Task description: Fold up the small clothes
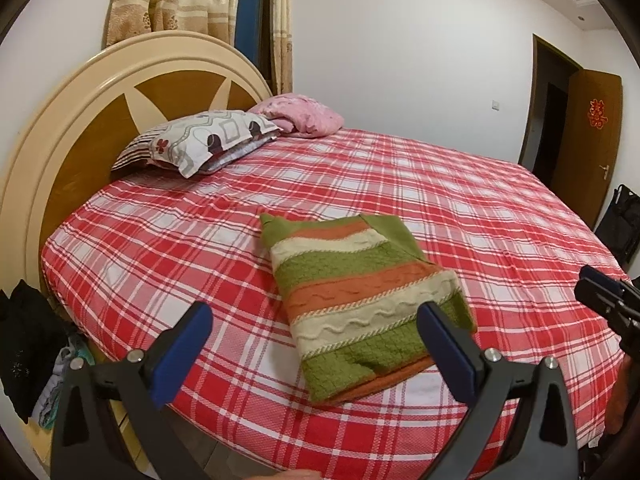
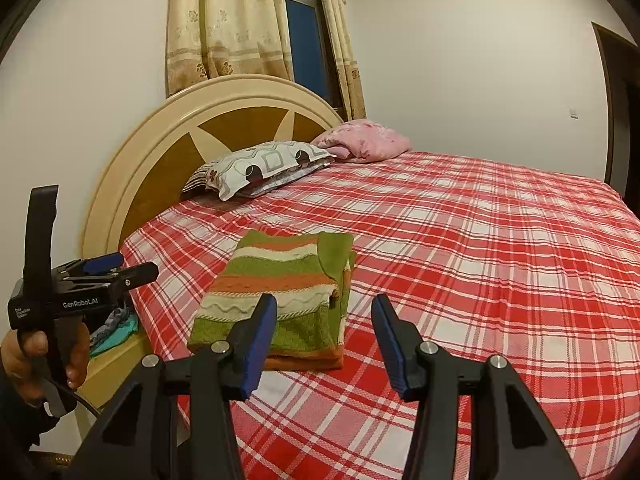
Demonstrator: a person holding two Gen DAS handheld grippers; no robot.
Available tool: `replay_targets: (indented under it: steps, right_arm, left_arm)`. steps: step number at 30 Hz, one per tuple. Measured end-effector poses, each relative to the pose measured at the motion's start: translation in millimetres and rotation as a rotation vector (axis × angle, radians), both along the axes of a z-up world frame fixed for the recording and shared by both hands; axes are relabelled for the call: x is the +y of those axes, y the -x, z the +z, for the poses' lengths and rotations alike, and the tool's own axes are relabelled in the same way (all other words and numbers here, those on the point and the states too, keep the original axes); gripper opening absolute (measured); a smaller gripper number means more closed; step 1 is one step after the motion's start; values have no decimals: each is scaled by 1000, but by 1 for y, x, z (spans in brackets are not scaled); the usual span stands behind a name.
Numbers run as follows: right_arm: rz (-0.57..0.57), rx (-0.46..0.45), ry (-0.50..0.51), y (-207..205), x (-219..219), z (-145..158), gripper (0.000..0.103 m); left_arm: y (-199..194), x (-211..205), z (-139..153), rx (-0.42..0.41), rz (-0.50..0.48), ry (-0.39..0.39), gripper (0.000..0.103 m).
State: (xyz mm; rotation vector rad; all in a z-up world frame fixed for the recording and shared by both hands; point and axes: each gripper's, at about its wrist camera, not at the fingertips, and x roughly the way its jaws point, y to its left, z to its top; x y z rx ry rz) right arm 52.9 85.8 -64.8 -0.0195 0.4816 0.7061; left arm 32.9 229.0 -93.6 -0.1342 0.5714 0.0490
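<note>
- On the red-and-white checked bed sheet (image 1: 400, 184), near the front edge of the bed, a folded striped sweater (image 1: 360, 312) in green, orange and cream is seen lying flat as a neat rectangle.
- A green sleeve or side panel is folded across the far right part of the sweater, as shown in the right wrist view (image 2: 276, 300).
- The left gripper (image 1: 316, 344) is held above the near end of the sweater with its jaws spread wide; nothing is gripped, and the blue pads (image 1: 200, 328) are kept clear of the knit.
- In the right wrist view, the left gripper (image 2: 124, 270) is seen from the side at the left of the bed, carried by a hand (image 2: 40, 360) wrapped around its handle.
- The right gripper (image 2: 324, 344) is held just right of the sweater's near corner, jaws parted and empty, with bare sheet visible between the blue pads (image 2: 260, 340).
- Only the tip of the right gripper (image 1: 604, 292) is caught at the right border of the left wrist view.
- At the head of the bed, a patterned pillow (image 1: 212, 140) is laid against the round headboard (image 1: 80, 120), with a crumpled pink blanket (image 1: 300, 114) just beside it.
- Beige curtains (image 2: 224, 24) are hung behind the headboard, and a brown door (image 1: 588, 132) is seen standing open on the far wall.
</note>
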Motion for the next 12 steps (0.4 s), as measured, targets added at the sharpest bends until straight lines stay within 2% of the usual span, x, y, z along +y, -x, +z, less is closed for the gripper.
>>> replay_targets:
  steps: [12]
  right_arm:
    - [15,5,15,2,5,-4,51]
  left_arm:
    - [-1,0,-6,-20,-10,-10,103]
